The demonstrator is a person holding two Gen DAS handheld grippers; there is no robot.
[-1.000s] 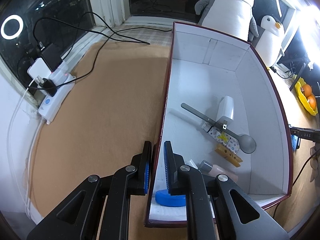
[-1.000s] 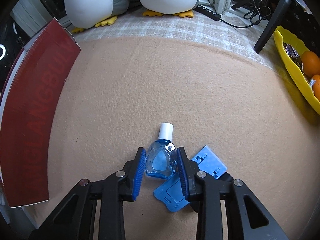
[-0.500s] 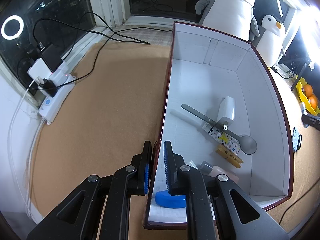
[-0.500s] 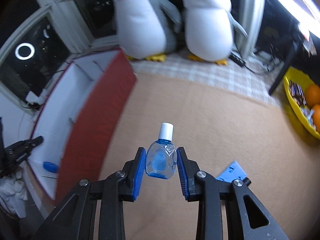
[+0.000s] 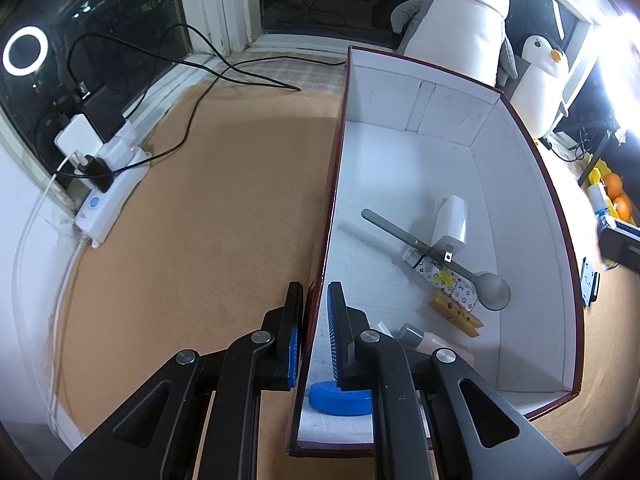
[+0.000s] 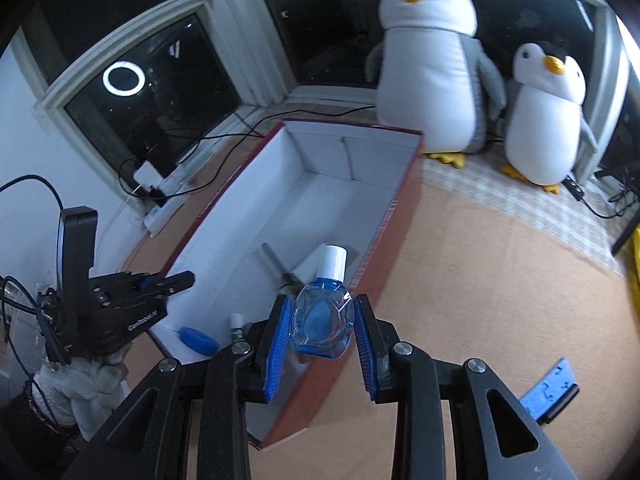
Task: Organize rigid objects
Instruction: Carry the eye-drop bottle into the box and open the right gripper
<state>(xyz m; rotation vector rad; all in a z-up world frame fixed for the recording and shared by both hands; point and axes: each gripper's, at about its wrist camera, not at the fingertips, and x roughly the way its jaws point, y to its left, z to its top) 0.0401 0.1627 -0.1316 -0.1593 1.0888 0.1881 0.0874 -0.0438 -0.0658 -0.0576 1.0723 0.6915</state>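
Note:
My right gripper (image 6: 322, 330) is shut on a small clear blue bottle (image 6: 322, 324) with a white cap, held in the air above the near right wall of the red box (image 6: 400, 216). My left gripper (image 5: 314, 336) is shut on the box's left wall (image 5: 332, 200), one finger on each side. Inside the white-lined box lie a grey spoon (image 5: 440, 260), a white charger (image 5: 450, 226), a wooden clothespin (image 5: 456, 312), a patterned tube (image 5: 444, 278), a pink bottle (image 5: 428, 340) and a blue lid (image 5: 340, 398). The left gripper also shows in the right wrist view (image 6: 168, 282).
A blue plastic piece (image 6: 550, 394) lies on the brown mat at the right. Two plush penguins (image 6: 432, 72) stand behind the box. A power strip (image 5: 108, 196) with cables sits by the window on the left. A yellow tray with oranges (image 5: 612, 192) is at the far right.
My right gripper has lifted the blue bottle off the mat and carried it left, up over the box's right wall. The left gripper has stayed clamped on the box wall.

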